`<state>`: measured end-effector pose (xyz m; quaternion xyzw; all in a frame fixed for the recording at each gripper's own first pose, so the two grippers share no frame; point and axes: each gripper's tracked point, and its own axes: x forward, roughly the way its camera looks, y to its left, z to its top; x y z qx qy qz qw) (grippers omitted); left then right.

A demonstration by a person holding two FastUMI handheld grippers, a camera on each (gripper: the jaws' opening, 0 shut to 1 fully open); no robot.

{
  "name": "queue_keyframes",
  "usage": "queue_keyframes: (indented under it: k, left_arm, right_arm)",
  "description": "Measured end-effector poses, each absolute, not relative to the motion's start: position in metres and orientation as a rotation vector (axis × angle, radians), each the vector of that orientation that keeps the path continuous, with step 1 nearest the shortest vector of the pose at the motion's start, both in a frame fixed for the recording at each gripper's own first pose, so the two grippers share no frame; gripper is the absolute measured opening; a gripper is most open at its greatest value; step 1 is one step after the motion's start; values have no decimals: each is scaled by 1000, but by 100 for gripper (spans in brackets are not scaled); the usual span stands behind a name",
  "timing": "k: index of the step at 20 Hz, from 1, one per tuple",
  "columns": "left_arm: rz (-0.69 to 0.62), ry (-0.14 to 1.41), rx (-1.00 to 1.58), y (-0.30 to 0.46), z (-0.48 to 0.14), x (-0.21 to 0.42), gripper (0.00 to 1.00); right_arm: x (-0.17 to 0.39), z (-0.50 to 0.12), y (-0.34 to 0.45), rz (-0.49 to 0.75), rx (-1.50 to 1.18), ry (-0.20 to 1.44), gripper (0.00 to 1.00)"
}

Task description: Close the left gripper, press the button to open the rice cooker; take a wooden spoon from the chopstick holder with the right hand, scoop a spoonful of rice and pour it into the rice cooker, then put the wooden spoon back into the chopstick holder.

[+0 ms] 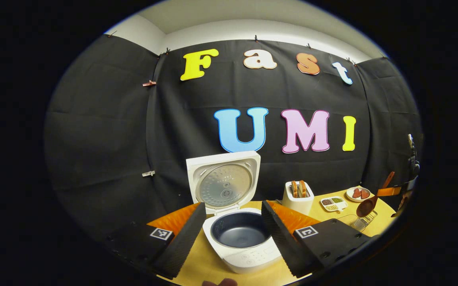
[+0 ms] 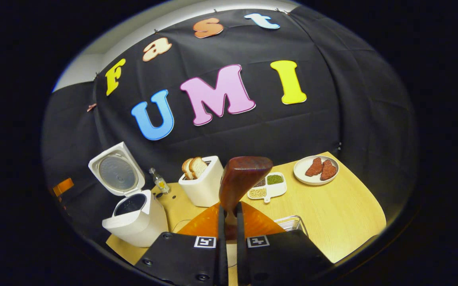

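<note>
Gripping the wooden spoon (image 2: pixel 240 182), right gripper (image 2: pixel 229 230) faces the unlabelled open rice cooker (image 2: pixel 133 214).

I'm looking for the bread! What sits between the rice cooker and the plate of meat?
In the right gripper view, the white toaster with bread and a divided dish of beans sit between the open rice cooker and the plate. A small bottle stands there too.

I see even, bright light from above on the table (image 2: pixel 344 210), soft shadows only. The lid plate (image 1: pixel 224 185) of the rice cooker (image 1: pixel 240 238) carries a dull sheen. Both views bend strongly at their edges; the centre stays sharp.
</note>
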<state>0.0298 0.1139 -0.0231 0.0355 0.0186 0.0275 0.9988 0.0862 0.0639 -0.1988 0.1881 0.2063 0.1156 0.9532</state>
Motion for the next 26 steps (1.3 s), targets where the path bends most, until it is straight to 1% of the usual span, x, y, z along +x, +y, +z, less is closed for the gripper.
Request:
queue_keyframes:
  k: [2,5,8,10,13,17,19,22,26]
  left_arm:
    - [44,32,84,118,-20,31,96]
    - [31,28,94,124,-16,31,96]
    - [20,32,93,129,-18,29,96]
    - [20,34,78,134,-21,26,96]
    - [12,45,55,138,-28,23,96]
    - [23,53,53,150,-31,20,97]
    - [31,54,49,154,-30,20,97]
    - [31,53,53,154,-29,19,96]
    - [24,51,55,151,-28,20,97]
  right_arm:
    - [87,-214,84,238,328,448,13]
    - [86,-248,100,227,147,508,13]
    - [84,-274,124,265,-34,544,14]
    - [75,-294,143,304,-63,586,13]
    - [72,-295,174,329,88,609,14]
    - [73,-299,194,290,413,650,14]
    - [77,-303,191,249,607,668,14]
    - [77,-311,176,193,801,679,13]
    - [77,-302,144,142,1008,624,13]
